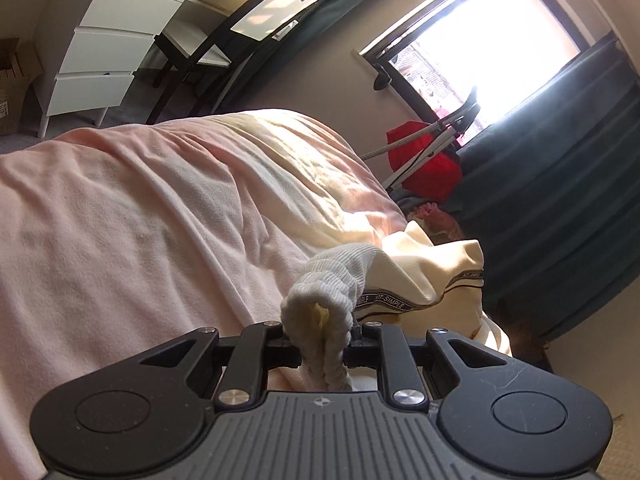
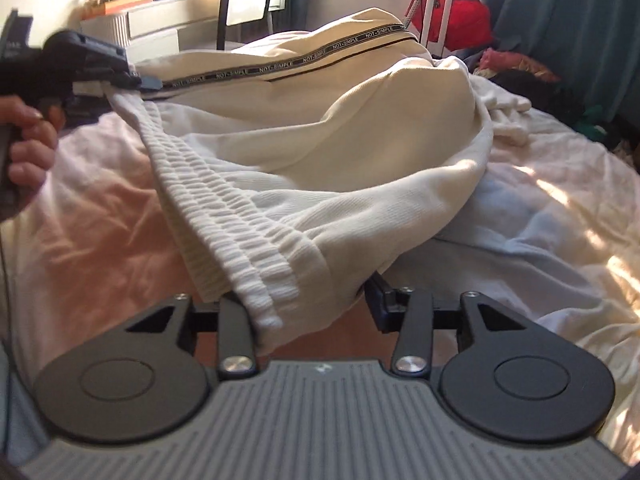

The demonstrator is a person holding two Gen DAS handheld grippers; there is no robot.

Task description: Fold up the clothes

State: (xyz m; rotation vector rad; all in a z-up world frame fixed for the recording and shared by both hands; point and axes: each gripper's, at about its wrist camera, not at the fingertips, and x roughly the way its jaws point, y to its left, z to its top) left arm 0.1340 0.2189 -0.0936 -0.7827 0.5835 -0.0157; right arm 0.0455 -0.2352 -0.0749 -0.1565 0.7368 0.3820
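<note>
Cream trousers (image 2: 320,148) with a "NOT-SIMPLE" side stripe (image 2: 280,66) lie across the bed, their ribbed waistband (image 2: 224,208) stretched between both grippers. In the left wrist view, my left gripper (image 1: 320,336) is shut on a bunched end of the waistband (image 1: 324,292), with the trouser leg (image 1: 420,276) beyond it. The right wrist view shows that same left gripper (image 2: 116,80) at the upper left, held by a hand (image 2: 28,140). My right gripper (image 2: 304,304) has its jaws apart. The other waistband end lies loosely between them, draped against the left finger (image 2: 236,320).
A pink sheet (image 1: 140,220) covers the bed (image 2: 520,240). White drawers (image 1: 104,52) and a dark chair (image 1: 224,32) stand beyond it. A red bag (image 1: 424,160), a white stand and teal curtains (image 1: 560,180) are by the window (image 1: 480,40). Loose clothes (image 2: 516,64) are piled at the bed's far right.
</note>
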